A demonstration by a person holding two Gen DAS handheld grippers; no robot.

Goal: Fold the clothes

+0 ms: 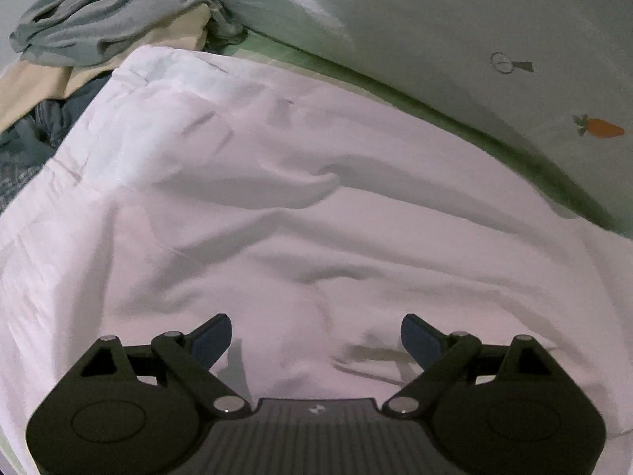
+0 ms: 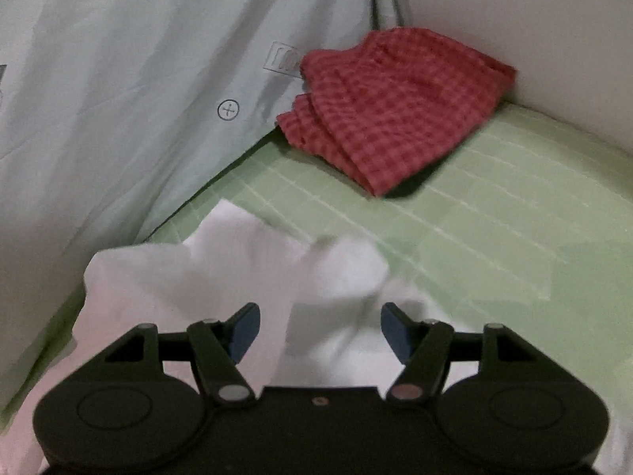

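A white garment (image 1: 277,206) lies spread and wrinkled across the green bed sheet (image 1: 277,53), filling most of the left wrist view. My left gripper (image 1: 316,336) is open just above its near part, with nothing between the blue pads. In the right wrist view a bunched end of the same white garment (image 2: 237,269) lies under and ahead of my right gripper (image 2: 320,328), which is open; a raised fold of white cloth stands between its fingers, blurred, and they are not closed on it.
A pile of grey, cream and dark blue clothes (image 1: 107,19) sits at the far left. A folded red checked cloth (image 2: 395,107) lies in the far corner of the green sheet (image 2: 494,217). A pale printed curtain (image 2: 118,79) hangs along the bed's far side.
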